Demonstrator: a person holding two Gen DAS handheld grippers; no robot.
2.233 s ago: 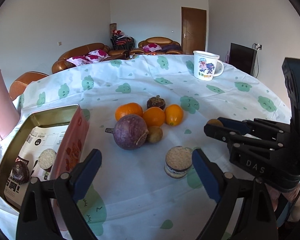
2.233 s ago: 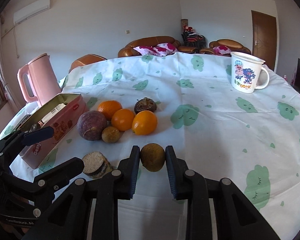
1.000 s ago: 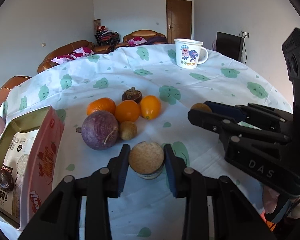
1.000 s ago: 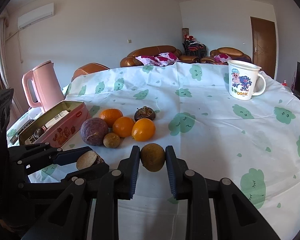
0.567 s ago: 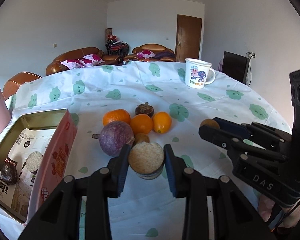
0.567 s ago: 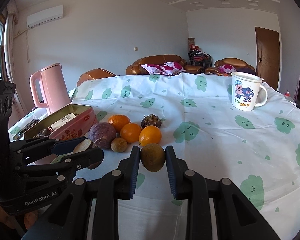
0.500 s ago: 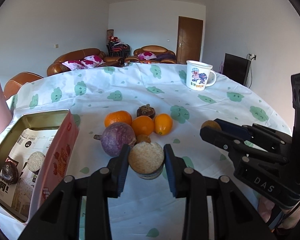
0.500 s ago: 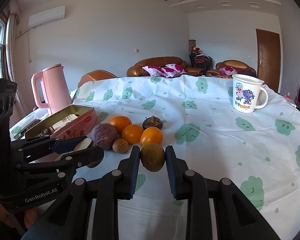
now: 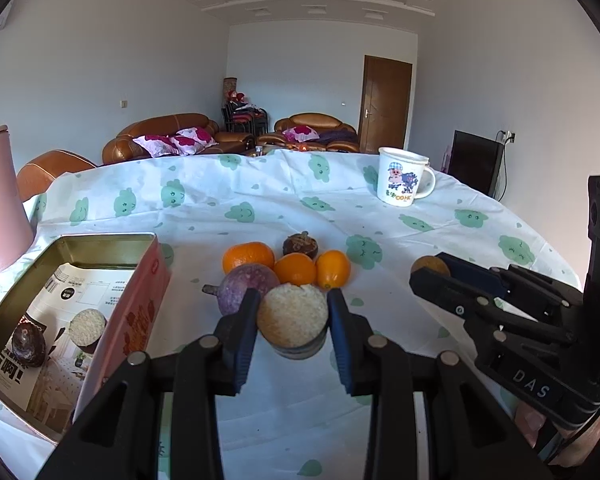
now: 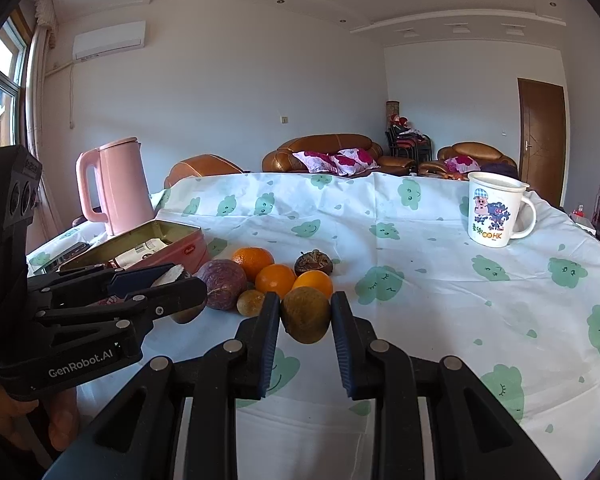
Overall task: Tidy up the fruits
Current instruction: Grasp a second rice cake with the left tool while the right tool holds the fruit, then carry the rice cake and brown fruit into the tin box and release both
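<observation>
My left gripper is shut on a halved fruit with a pale grainy cut face, held just above the cloth in front of the fruit pile. My right gripper is shut on a round brown-green fruit. The pile lies just beyond both: a purple fruit, three oranges, a dark mangosteen and a small brown fruit. To the left stands an open pink tin that holds another halved fruit and a dark fruit.
A pink kettle stands behind the tin at the table's left edge. A white cartoon mug sits at the far right. The round table wears a white cloth with green prints. A hand holds the left gripper.
The left gripper, first open around the halved fruit, has shut on it and lifted it slightly. The right gripper keeps its hold on the brown fruit and has tipped up a little.
</observation>
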